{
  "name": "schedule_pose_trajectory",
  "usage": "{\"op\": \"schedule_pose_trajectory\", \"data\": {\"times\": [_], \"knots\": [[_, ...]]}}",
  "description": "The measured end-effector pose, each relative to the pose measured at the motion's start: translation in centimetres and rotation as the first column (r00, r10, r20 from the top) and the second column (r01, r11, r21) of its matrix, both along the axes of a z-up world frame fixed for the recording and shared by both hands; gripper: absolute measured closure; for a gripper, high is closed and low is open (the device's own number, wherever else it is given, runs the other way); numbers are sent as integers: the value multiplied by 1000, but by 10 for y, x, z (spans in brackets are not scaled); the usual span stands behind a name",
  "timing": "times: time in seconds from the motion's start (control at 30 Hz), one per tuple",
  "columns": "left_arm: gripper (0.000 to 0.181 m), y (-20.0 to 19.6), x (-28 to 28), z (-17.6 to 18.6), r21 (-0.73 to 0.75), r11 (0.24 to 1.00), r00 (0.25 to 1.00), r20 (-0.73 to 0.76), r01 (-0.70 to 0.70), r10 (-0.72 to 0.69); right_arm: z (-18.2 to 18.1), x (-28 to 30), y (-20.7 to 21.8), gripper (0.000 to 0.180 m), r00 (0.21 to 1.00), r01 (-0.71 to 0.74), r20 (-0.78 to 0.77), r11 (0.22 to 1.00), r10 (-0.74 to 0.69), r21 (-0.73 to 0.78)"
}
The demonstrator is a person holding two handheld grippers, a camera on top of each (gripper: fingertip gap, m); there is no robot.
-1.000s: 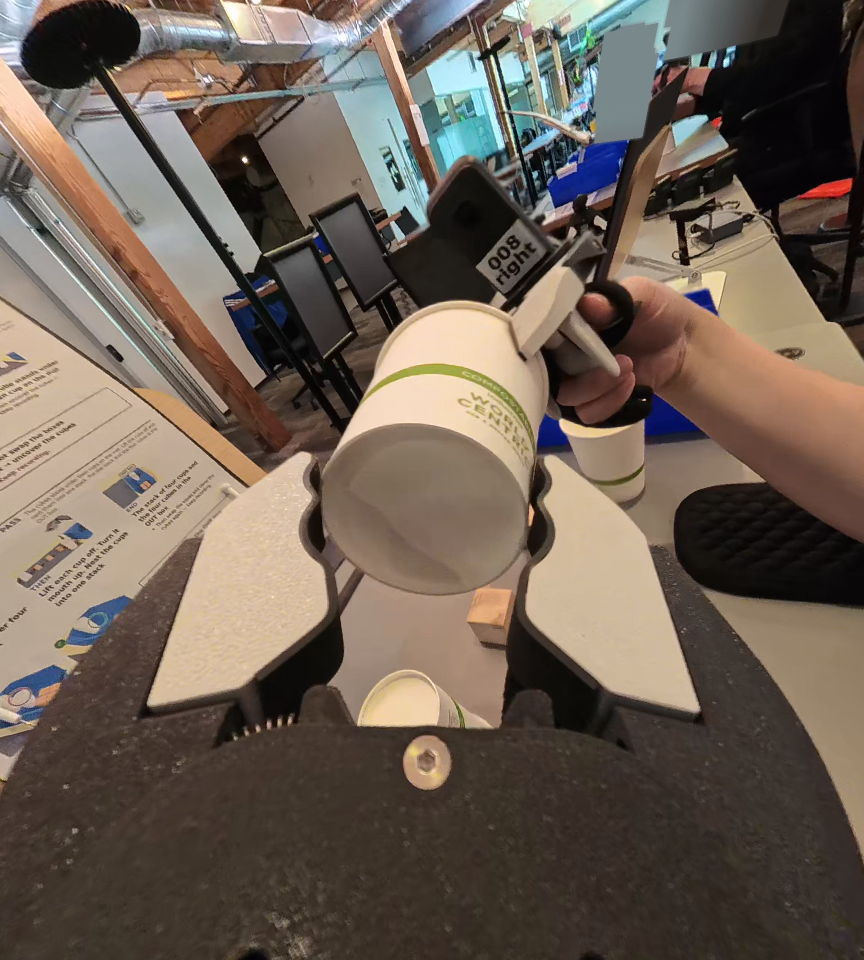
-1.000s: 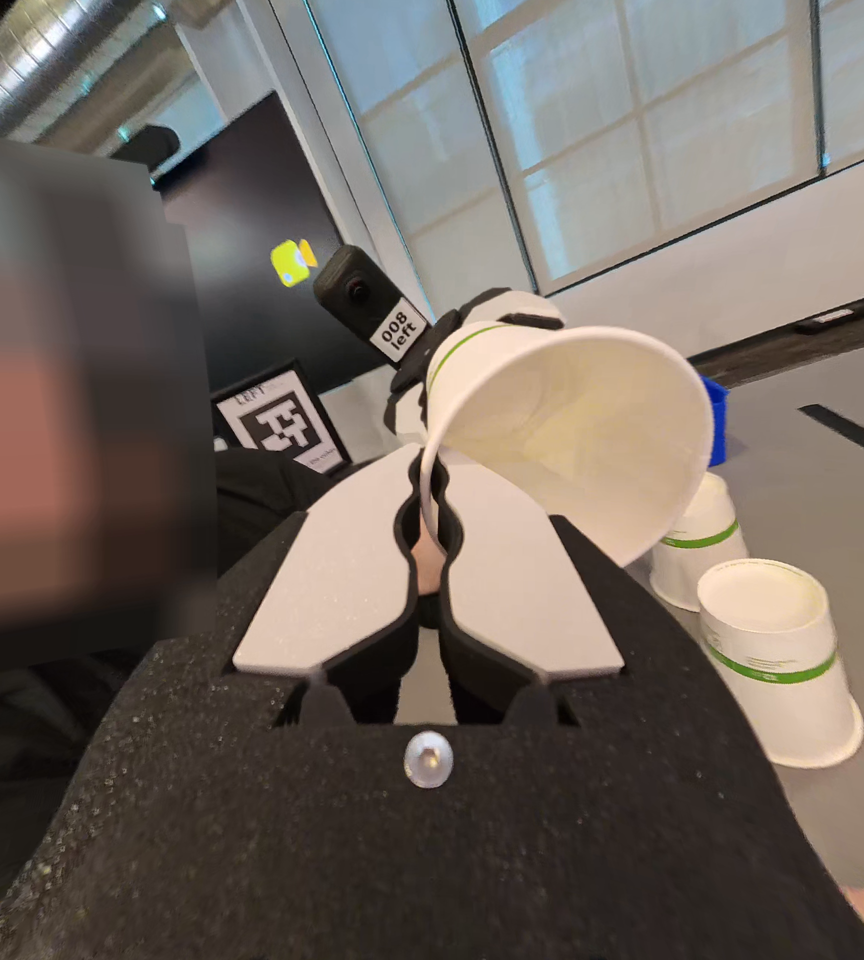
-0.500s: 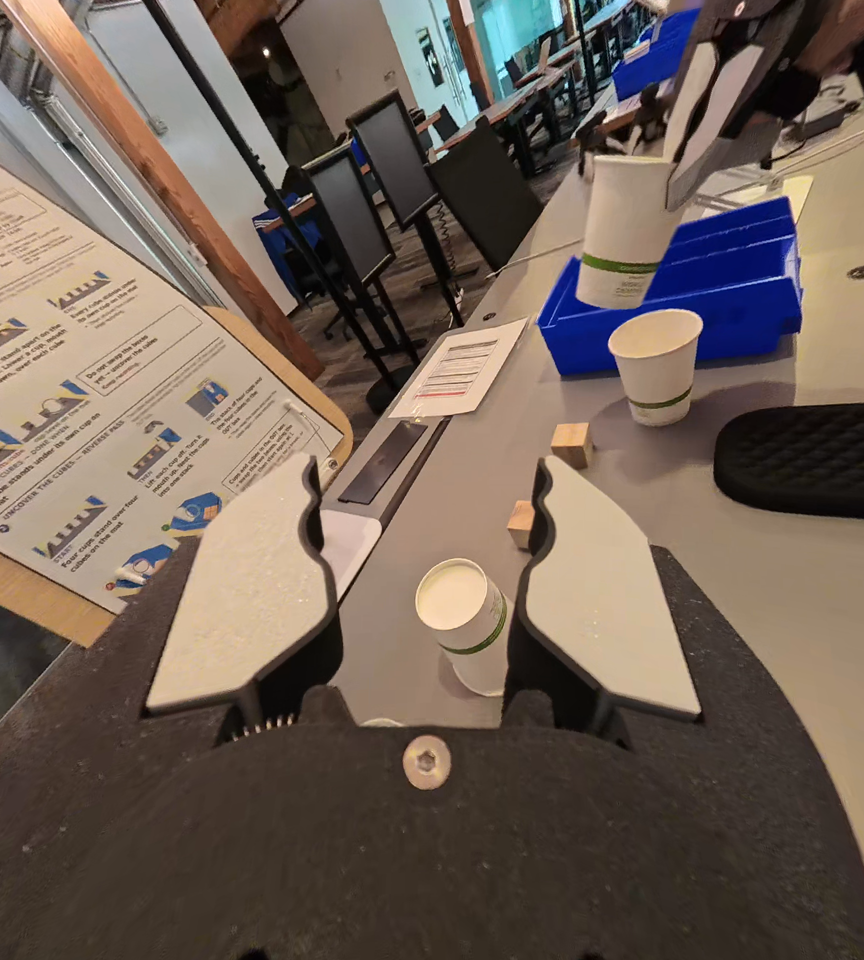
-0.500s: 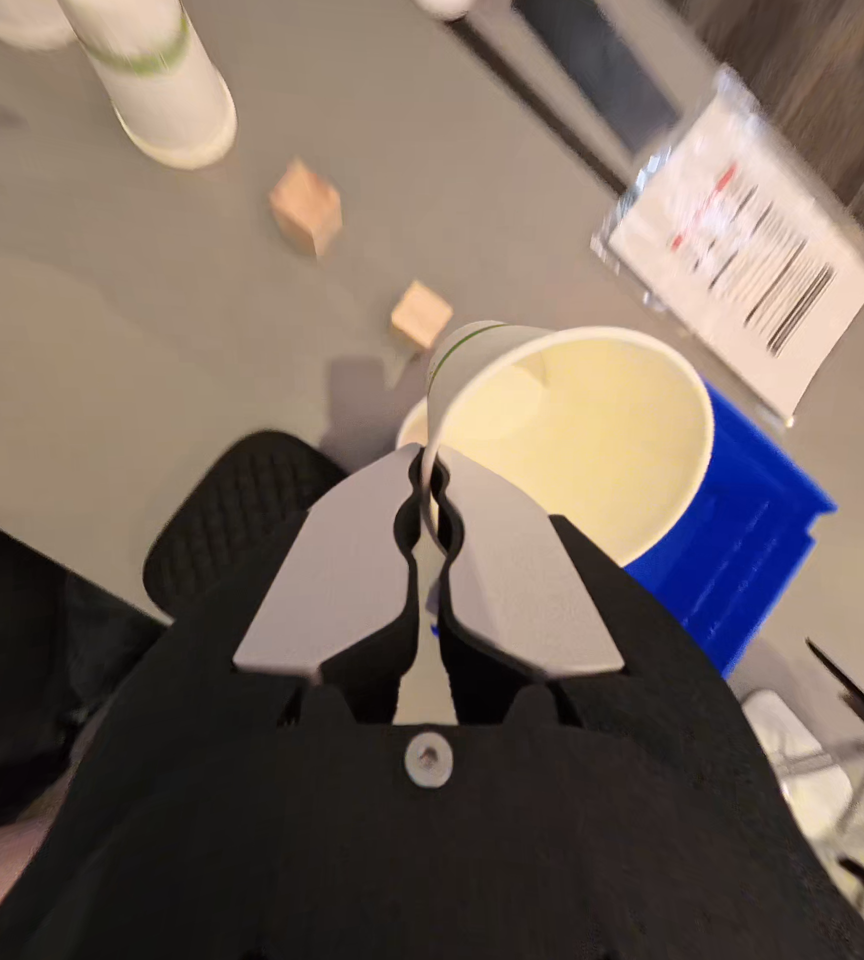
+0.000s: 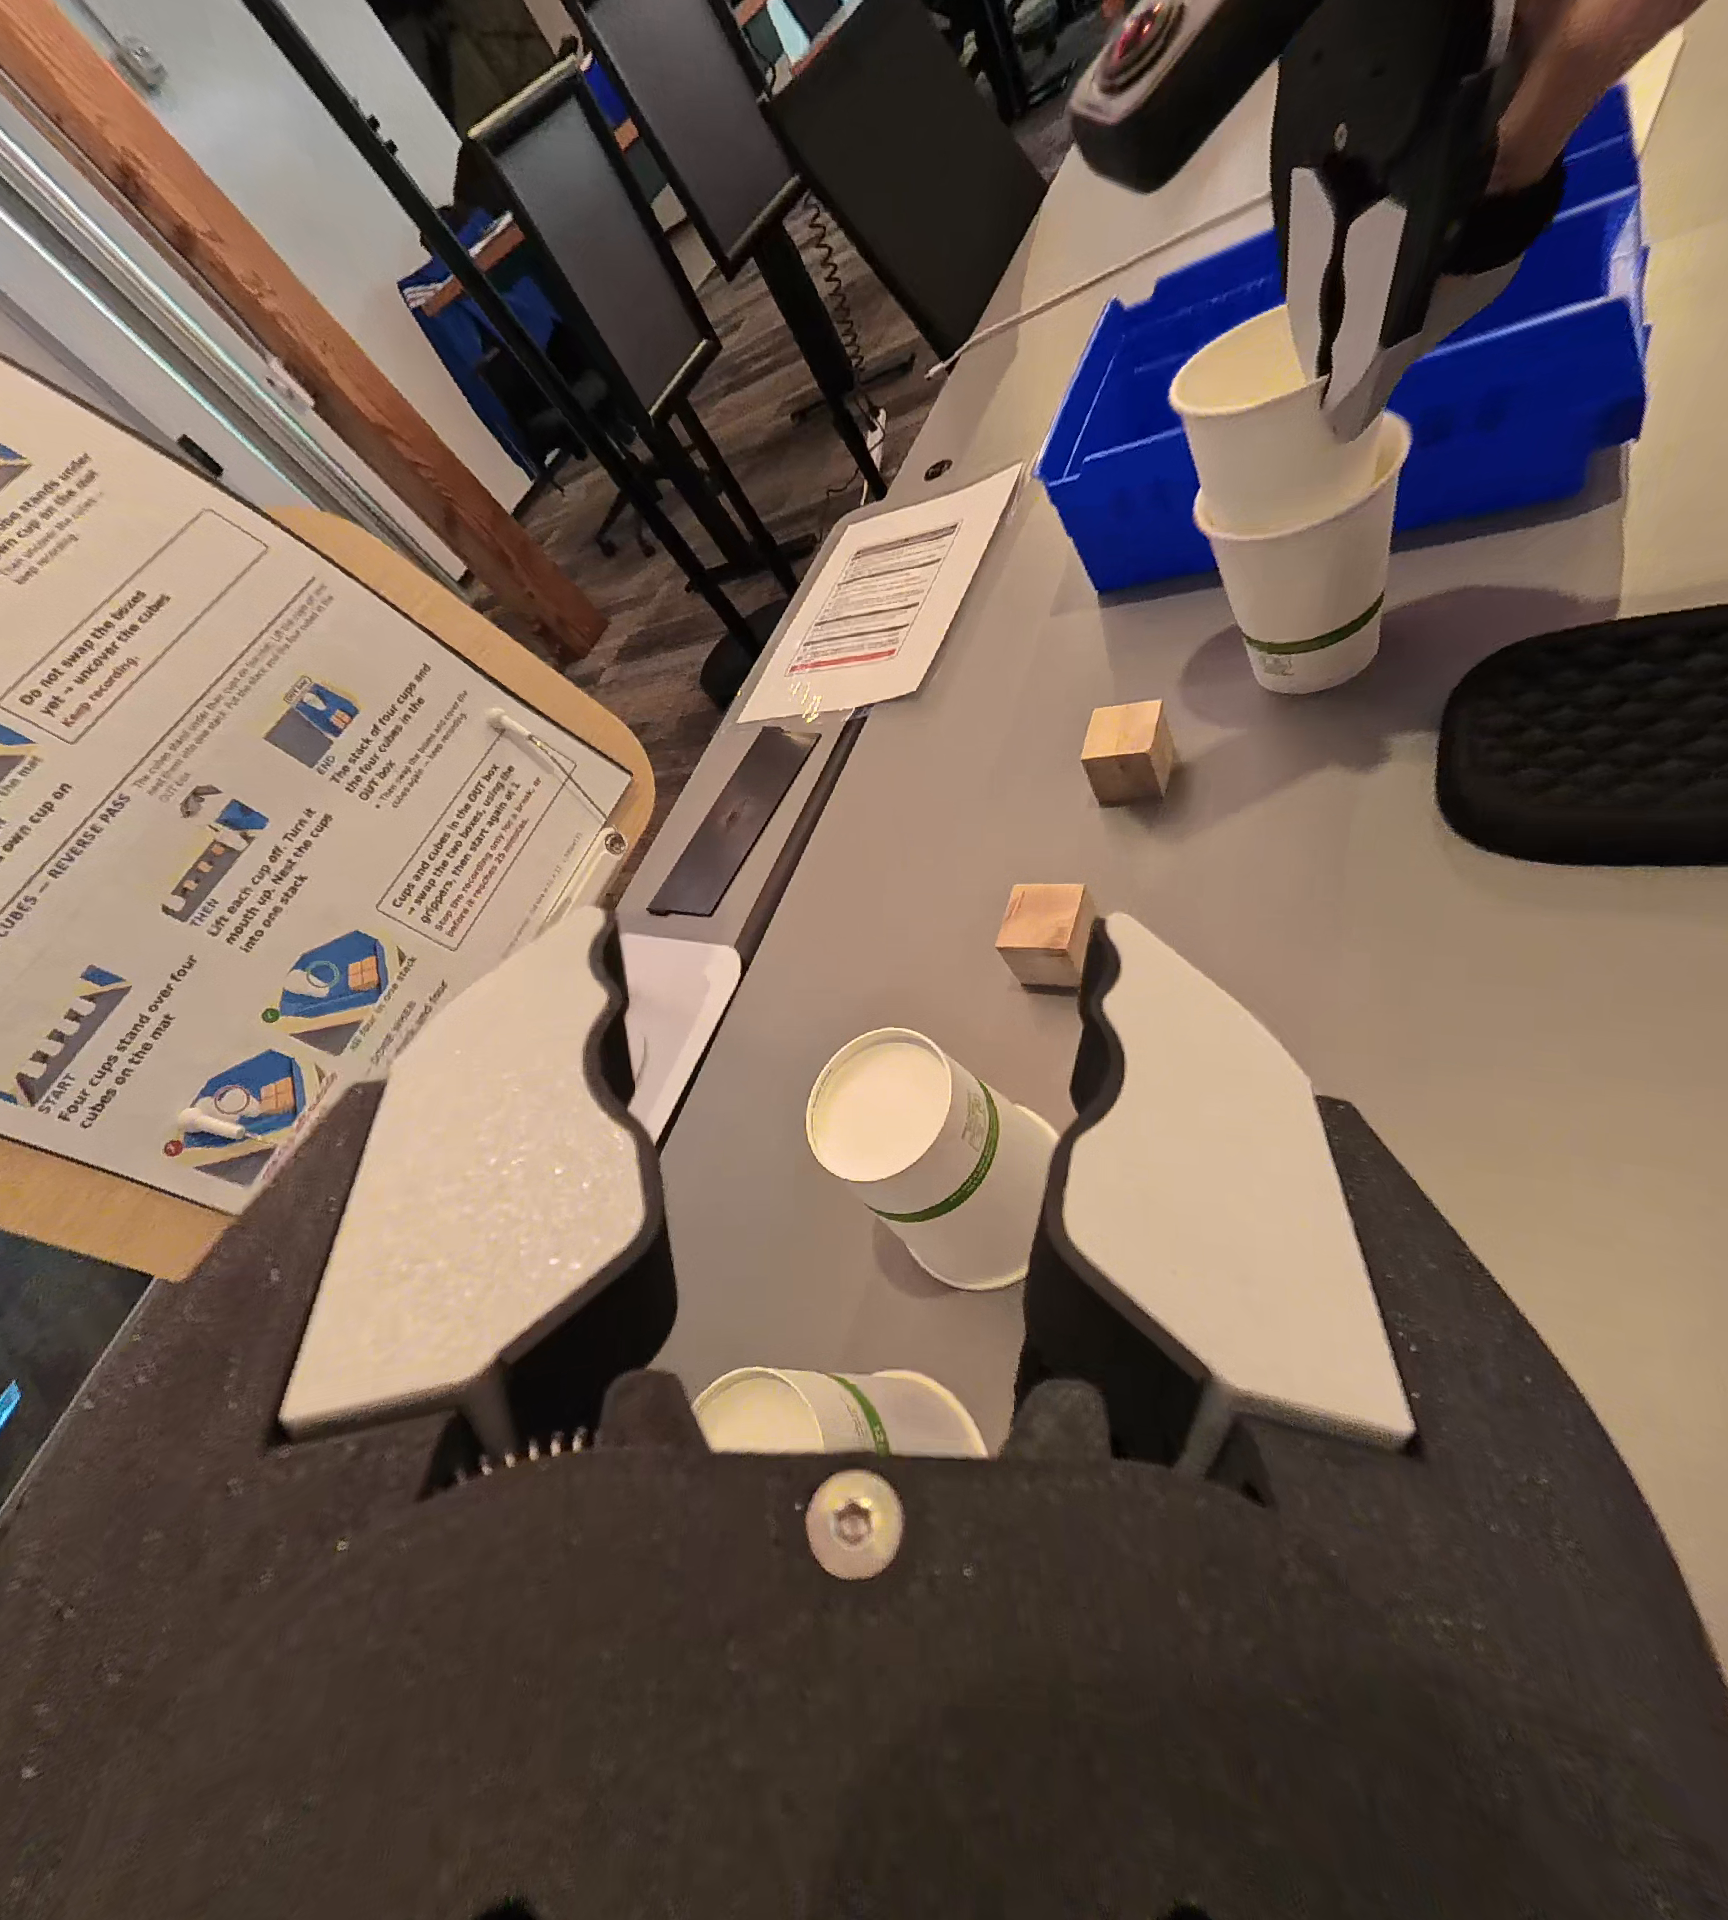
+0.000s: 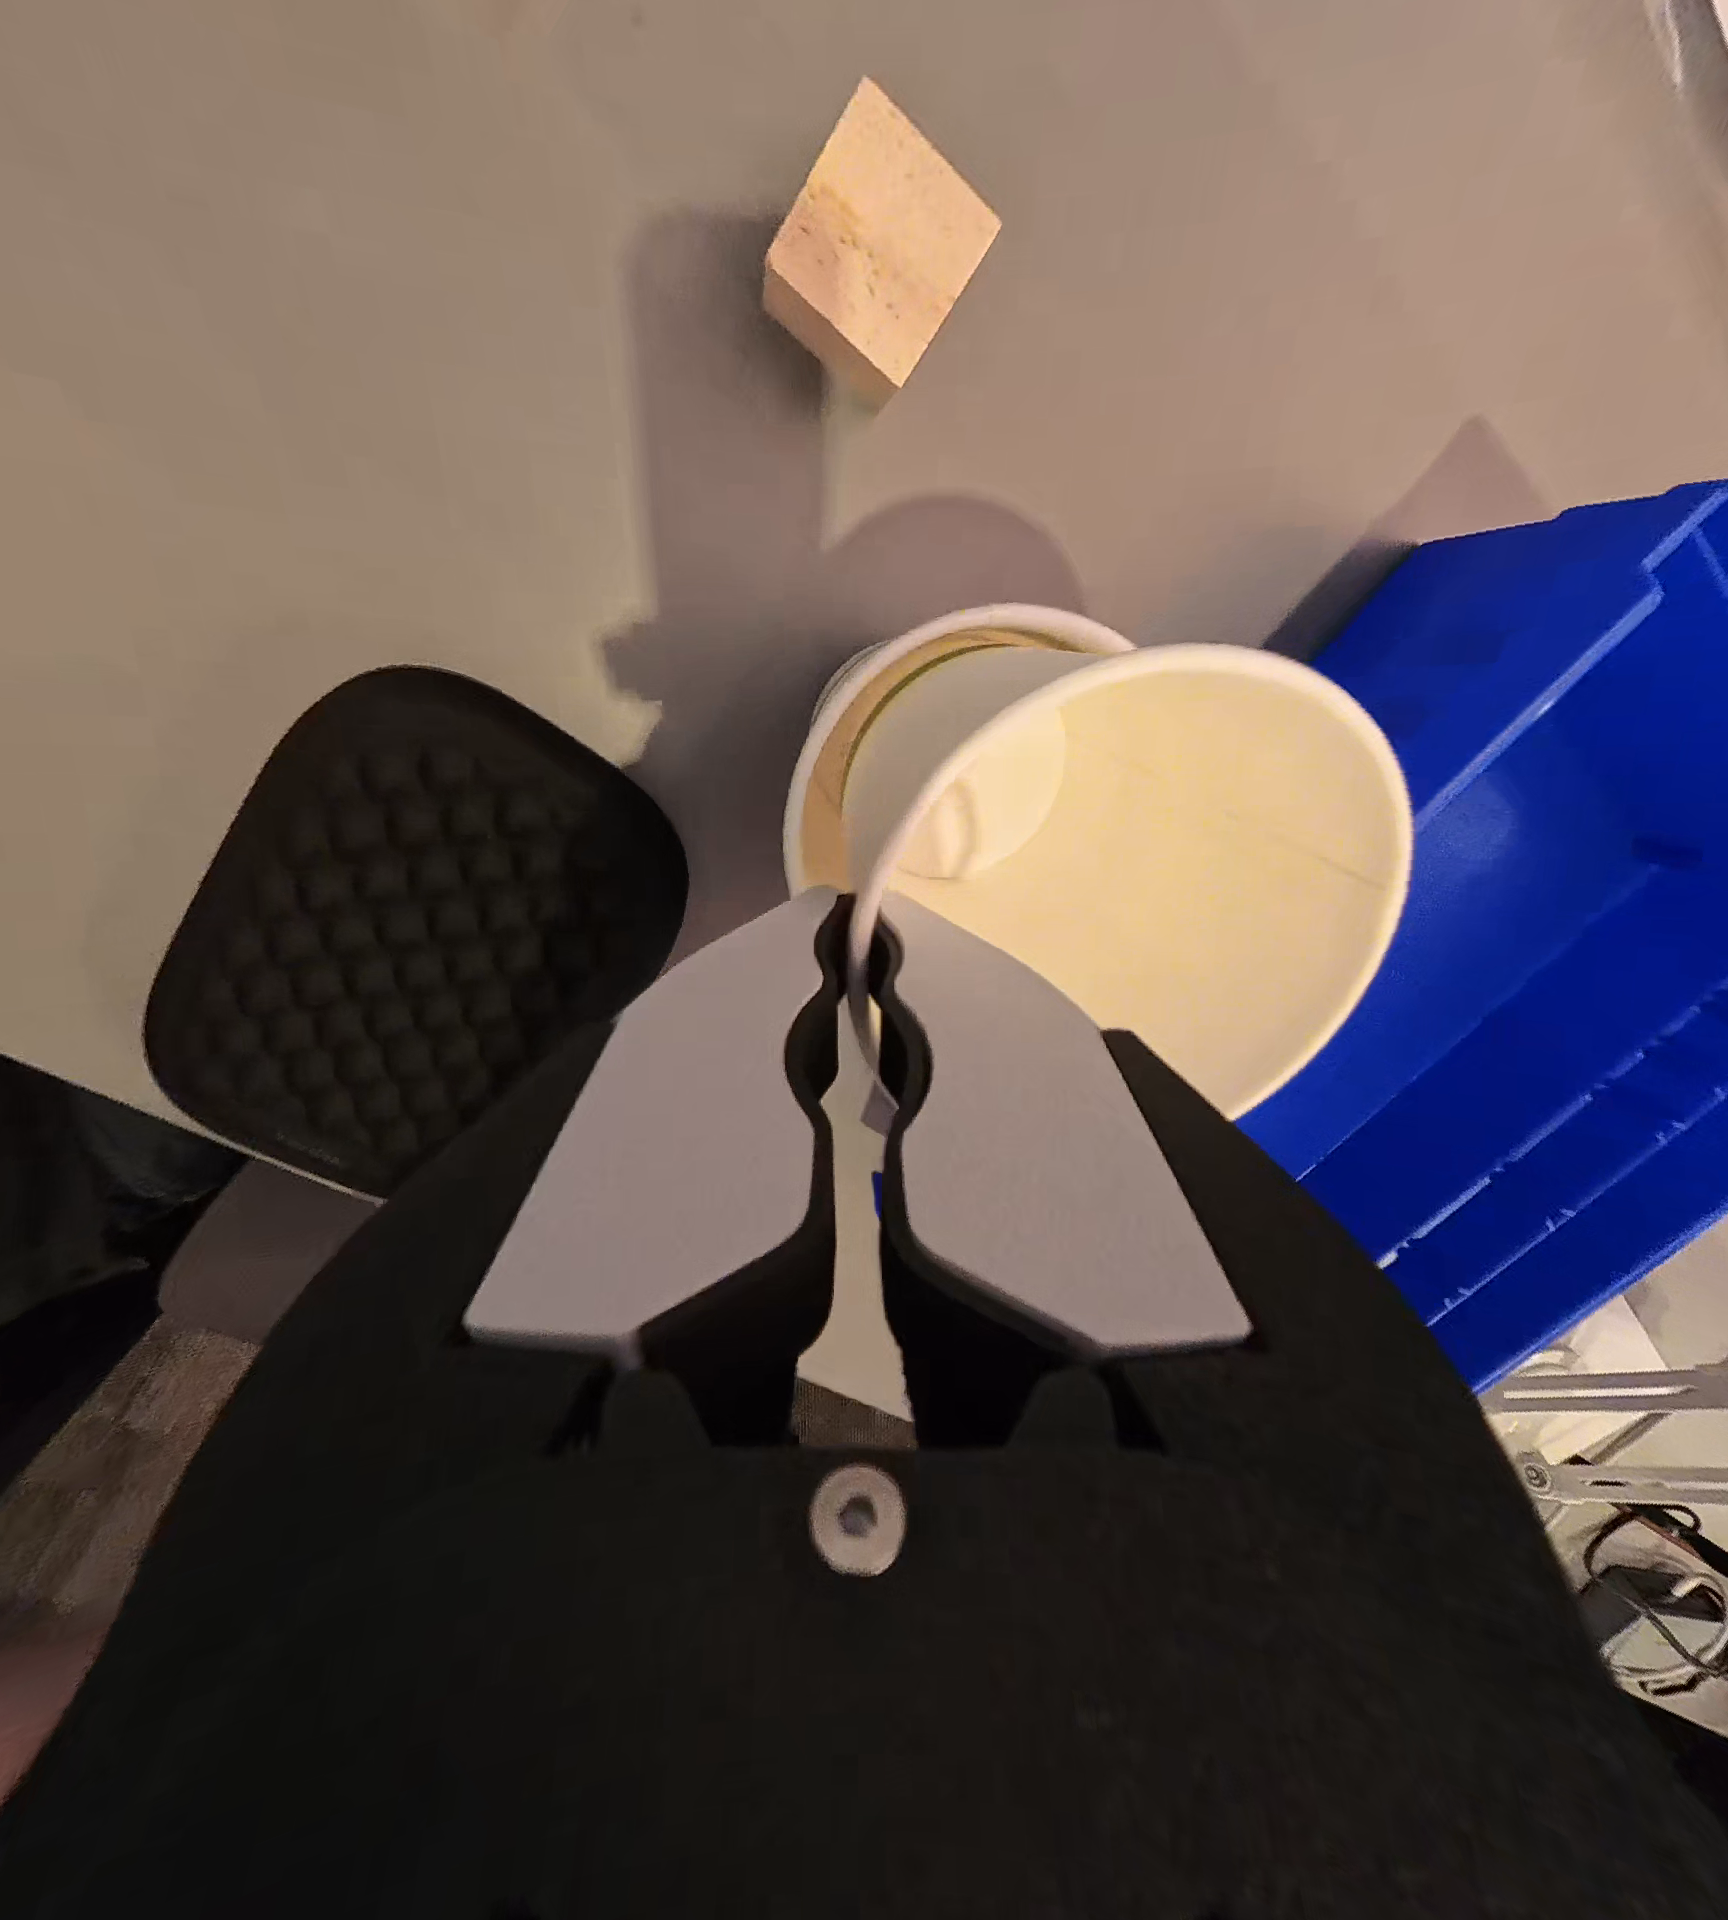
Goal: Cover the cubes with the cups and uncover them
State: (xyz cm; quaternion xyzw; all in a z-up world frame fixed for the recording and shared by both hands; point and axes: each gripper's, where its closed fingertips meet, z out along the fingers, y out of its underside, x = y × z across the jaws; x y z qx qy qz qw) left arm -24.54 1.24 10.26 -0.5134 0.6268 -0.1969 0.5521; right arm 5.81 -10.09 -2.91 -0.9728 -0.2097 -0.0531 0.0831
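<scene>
My left gripper is open and empty, above an upside-down white paper cup with a green band. A second upside-down cup sits closer to me, partly hidden. Two wooden cubes lie bare on the grey table. My right gripper is shut on the rim of an upright white cup, which sits partly nested, tilted, in another upright cup. In the left wrist view the right gripper holds that cup in the standing cup. One cube lies beyond.
A blue bin stands just behind the nested cups. A black padded mat lies at the table's near edge. A printed sheet and an instruction board are at the left.
My left gripper let go of the cup and drew back over the upside-down cups. My right gripper turned that cup upright and lowered it into the standing cup by the bin.
</scene>
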Motion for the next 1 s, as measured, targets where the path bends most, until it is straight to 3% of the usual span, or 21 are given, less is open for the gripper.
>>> {"op": "schedule_pose_trajectory", "data": {"times": [0.27,0.47,0.73,0.87,1.0], "knots": [[94,37,6,-31,-61,991,989,-95,-118,112,3,-1,1,165,1000,10,-28,999,-8,46],[89,54,20,-58,-171,976,984,-140,-137,114,49,-12,3,148,1000,-25,-6,970,27,240],[79,76,38,-107,-224,955,957,-257,-197,137,123,-94,24,141,962,-195,-33,765,272,614],[81,83,43,-134,-224,943,923,-352,-245,156,134,-126,40,141,927,-233,-51,680,371,695],[84,90,43,-158,-162,939,865,-460,-303,200,131,-137,56,141,906,-228,-85,648,415,727]]}}
